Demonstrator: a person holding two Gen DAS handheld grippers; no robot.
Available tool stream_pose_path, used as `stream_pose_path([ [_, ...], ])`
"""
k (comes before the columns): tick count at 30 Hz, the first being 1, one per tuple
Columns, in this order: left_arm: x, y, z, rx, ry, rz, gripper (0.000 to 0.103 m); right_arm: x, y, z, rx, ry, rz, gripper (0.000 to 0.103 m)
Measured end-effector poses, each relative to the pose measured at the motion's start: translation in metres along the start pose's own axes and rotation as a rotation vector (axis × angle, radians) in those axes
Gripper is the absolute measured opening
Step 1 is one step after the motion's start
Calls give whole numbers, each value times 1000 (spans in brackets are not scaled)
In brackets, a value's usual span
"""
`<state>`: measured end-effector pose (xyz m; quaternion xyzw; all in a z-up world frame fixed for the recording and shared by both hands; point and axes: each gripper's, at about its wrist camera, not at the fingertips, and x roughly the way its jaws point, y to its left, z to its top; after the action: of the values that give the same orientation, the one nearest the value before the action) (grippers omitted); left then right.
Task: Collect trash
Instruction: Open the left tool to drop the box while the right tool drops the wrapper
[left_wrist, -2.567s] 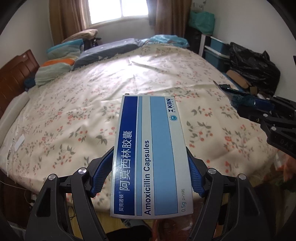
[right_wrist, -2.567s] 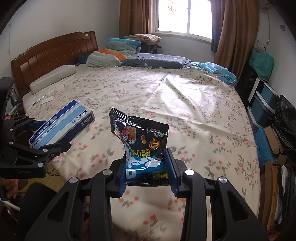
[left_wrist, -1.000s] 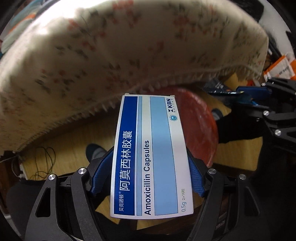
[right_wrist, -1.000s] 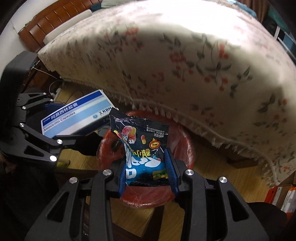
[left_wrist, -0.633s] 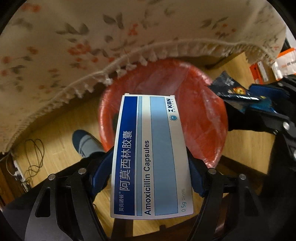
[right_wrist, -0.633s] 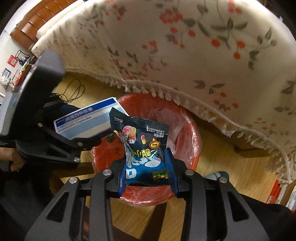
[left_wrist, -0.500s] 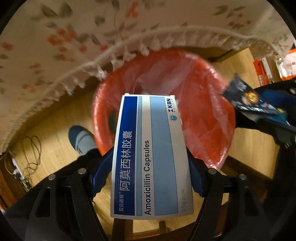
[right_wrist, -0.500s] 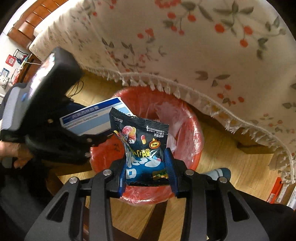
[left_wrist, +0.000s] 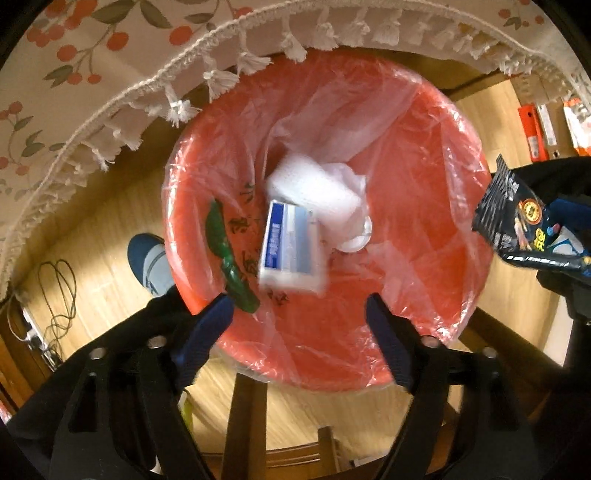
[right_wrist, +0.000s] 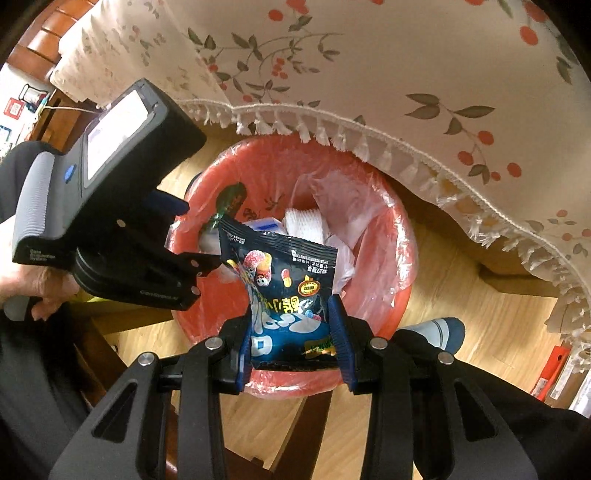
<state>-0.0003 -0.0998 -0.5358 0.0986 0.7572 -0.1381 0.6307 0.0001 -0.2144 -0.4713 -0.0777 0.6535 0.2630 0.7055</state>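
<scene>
A red trash bin (left_wrist: 436, 295) lined with clear plastic stands on the wooden floor under the bed's edge; it also shows in the right wrist view (right_wrist: 391, 266). The blue-and-white medicine box (left_wrist: 290, 249) is blurred inside the bin, beside white crumpled trash (left_wrist: 317, 188) and a green wrapper (left_wrist: 229, 258). My left gripper (left_wrist: 299, 325) is open and empty above the bin's near rim. My right gripper (right_wrist: 291, 339) is shut on a dark snack bag (right_wrist: 284, 291) held above the bin; the bag shows at the right of the left wrist view (left_wrist: 524, 225).
The floral bedspread with a white fringe (left_wrist: 110, 92) overhangs the bin's far side (right_wrist: 406, 92). A foot in a blue sock (left_wrist: 149, 264) stands left of the bin; a sock (right_wrist: 436, 332) also shows to its right. Cables (left_wrist: 55, 288) lie on the floor at left.
My left gripper has opened and let go of the medicine box, which has dropped into the bin. Both grippers moved closer above the bin. The right gripper still holds the snack bag.
</scene>
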Motion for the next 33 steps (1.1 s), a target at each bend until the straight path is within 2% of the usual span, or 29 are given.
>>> stream_pose_path([
  [3, -4, 5, 0, -20, -5, 16, 88, 0, 3, 2, -17, 18, 7, 36],
  [7, -26, 20, -2, -79, -62, 49, 89, 2, 9, 14, -65, 41, 14, 36],
  [9, -41, 27, -6, -108, -102, 56, 97, 8, 13, 21, -97, 66, 9, 36],
  [15, -60, 48, -13, -177, -139, 54, 97, 48, 22, 31, -180, 176, -1, 36],
  [18, -58, 53, -13, -195, -137, 47, 97, 59, 28, 35, -232, 180, -30, 38],
  [24, -58, 57, -13, -208, -144, 45, 97, 85, 25, 30, -234, 230, -17, 39],
  [27, -59, 57, -12, -211, -148, 43, 97, 88, 23, 28, -233, 225, -15, 44],
  [29, -59, 58, -13, -213, -150, 45, 97, 90, 25, 28, -240, 219, -22, 61],
  [33, -61, 58, -13, -223, -155, 54, 97, 92, 29, 24, -259, 213, -25, 73],
])
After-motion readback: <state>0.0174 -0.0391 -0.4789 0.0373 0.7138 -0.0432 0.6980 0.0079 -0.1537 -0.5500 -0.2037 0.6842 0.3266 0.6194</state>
